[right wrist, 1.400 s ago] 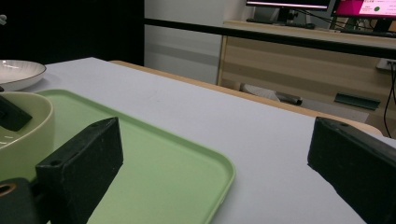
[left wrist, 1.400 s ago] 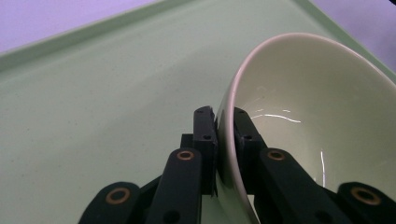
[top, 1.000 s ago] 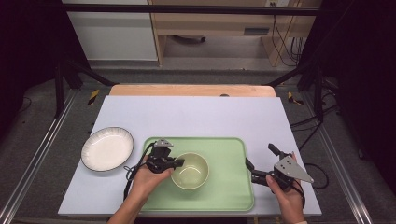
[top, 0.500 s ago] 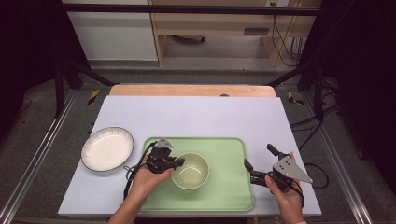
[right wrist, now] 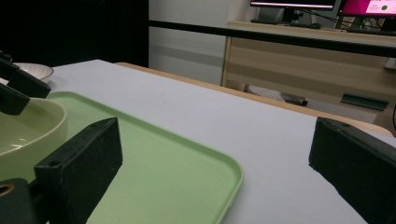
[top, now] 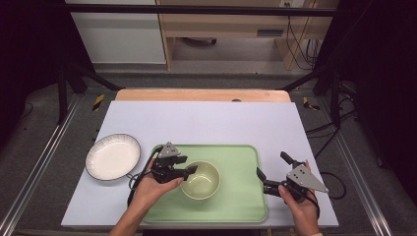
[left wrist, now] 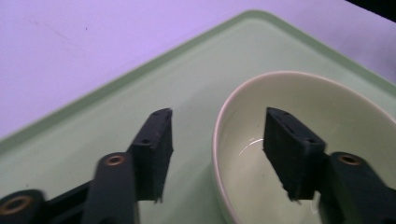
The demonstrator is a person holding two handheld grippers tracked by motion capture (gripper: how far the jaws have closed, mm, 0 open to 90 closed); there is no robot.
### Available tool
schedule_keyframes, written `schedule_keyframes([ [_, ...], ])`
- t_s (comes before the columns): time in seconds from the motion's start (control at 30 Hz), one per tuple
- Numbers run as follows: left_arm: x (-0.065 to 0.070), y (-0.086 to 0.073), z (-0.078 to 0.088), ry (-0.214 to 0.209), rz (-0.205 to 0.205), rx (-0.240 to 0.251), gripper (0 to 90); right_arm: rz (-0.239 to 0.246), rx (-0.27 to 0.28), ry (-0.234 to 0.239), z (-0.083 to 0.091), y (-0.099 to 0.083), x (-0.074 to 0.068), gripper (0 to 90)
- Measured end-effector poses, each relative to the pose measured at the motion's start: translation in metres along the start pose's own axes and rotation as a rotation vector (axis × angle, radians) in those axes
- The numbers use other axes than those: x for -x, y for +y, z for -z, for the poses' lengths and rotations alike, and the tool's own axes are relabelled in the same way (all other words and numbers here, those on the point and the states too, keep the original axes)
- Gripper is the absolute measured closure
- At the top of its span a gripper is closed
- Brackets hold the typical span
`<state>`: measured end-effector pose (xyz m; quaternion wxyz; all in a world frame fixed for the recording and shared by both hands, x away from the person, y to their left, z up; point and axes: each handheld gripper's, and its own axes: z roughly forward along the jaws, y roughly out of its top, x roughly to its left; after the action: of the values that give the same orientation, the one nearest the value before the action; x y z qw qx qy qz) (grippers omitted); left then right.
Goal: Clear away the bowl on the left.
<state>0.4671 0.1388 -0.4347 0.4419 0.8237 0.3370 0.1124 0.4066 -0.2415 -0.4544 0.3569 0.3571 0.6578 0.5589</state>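
Counting 1 bowl, 1 tray, 1 plate

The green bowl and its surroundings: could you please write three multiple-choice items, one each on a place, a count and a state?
1. Where does the green bowl stand?
A. On the white plate
B. On the green tray
C. On the bare table top

2. How many dishes, bowl and plate together, are on the table?
A. Two
B. Three
C. Four

3. How does the left gripper stand at the bowl's rim?
A. Clamped tight on the rim
B. Jaws apart, one outside and one inside the rim
C. Shut, well away from the bowl

Answers: 1 B, the high view shows the bowl on the tray. 2 A, there is the bowl and one white plate left of the tray. 3 B, the left gripper view shows gaps between pads and rim; the jaws have just been opening.
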Motion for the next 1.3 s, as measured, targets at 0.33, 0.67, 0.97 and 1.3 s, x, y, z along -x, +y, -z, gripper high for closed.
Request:
schedule_keyframes([
  [0.33,0.005,0.003,0.008,-0.073,-0.048,0.069,13.4,0.020,-0.006,-0.003,-0.003,0.001,-0.003,2.7],
  [0.67,0.009,0.005,0.012,-0.090,-0.083,0.094,8.2,0.033,0.006,0.002,0.000,0.002,-0.001,2.7],
  [0.97,0.011,0.008,0.021,-0.108,-0.086,0.174,8.2,0.044,0.009,0.007,0.000,0.002,-0.001,2.7],
  [1.3,0.010,0.007,0.030,-0.140,-0.118,0.221,7.1,0.056,0.015,0.002,0.003,0.002,0.001,2.7],
])
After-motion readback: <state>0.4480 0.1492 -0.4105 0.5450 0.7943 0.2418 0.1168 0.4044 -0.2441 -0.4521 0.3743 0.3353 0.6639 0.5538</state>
